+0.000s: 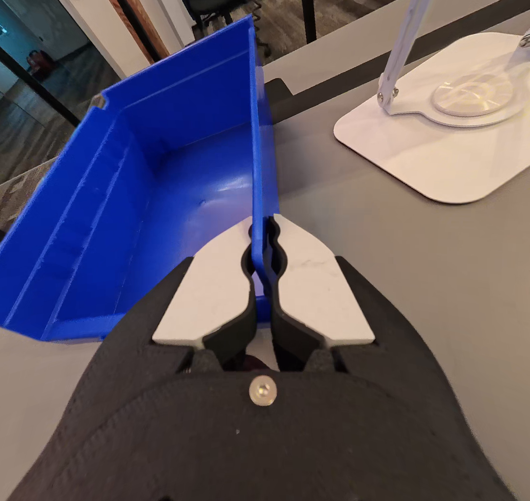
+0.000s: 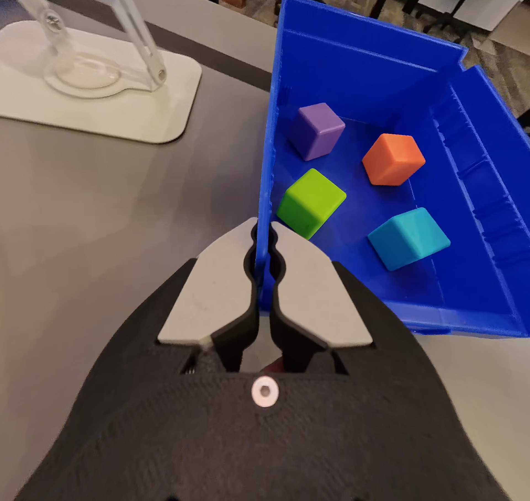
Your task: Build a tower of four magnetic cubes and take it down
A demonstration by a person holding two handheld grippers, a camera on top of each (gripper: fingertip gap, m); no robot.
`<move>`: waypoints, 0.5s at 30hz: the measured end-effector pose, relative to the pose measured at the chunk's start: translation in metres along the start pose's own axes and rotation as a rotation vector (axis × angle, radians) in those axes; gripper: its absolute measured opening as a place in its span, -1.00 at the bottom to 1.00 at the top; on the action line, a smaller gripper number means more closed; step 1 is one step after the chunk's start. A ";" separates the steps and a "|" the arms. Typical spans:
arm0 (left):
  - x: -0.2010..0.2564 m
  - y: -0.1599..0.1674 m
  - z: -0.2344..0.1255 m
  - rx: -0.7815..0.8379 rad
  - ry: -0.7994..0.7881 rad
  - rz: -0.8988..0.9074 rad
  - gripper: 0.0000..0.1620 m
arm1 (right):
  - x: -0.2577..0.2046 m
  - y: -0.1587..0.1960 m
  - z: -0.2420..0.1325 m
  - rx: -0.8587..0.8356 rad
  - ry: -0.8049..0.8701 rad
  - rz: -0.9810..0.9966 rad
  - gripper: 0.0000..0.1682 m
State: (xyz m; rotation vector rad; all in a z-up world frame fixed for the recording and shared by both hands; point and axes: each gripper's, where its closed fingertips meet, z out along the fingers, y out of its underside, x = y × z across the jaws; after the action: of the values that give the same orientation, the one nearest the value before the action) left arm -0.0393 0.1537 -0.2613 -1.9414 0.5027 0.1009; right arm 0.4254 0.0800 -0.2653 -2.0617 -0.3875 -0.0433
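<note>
Four magnetic cubes lie loose and apart on the floor of a blue plastic bin [image 2: 358, 65]: a purple cube [image 2: 317, 130] and a green cube [image 2: 311, 202] near its left wall, an orange cube [image 2: 393, 159] and a teal cube [image 2: 408, 237] farther right. The right gripper [image 2: 263, 226] is closed tight on the bin's left wall, one finger inside and one outside. In the left wrist view, the left gripper [image 1: 261, 223] pinches a blue bin [image 1: 177, 108] by its right wall the same way, no cubes show inside, and a white stand base [image 1: 415, 154] rests on the grey table [image 1: 372, 257] to the right.
</note>
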 end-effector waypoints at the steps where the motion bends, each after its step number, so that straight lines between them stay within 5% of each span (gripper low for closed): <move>1: -0.001 0.000 -0.007 0.013 0.008 -0.007 -0.94 | -0.004 0.005 -0.009 0.001 -0.015 -0.006 -0.96; 15: -0.024 0.000 -0.138 0.165 -0.020 -0.130 -0.93 | -0.090 0.074 -0.158 0.007 -0.239 -0.093 -0.96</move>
State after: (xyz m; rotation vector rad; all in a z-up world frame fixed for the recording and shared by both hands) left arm -0.0835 0.0375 -0.1965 -1.8038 0.3592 -0.0045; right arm 0.3822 -0.1118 -0.2655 -2.0467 -0.6297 0.1499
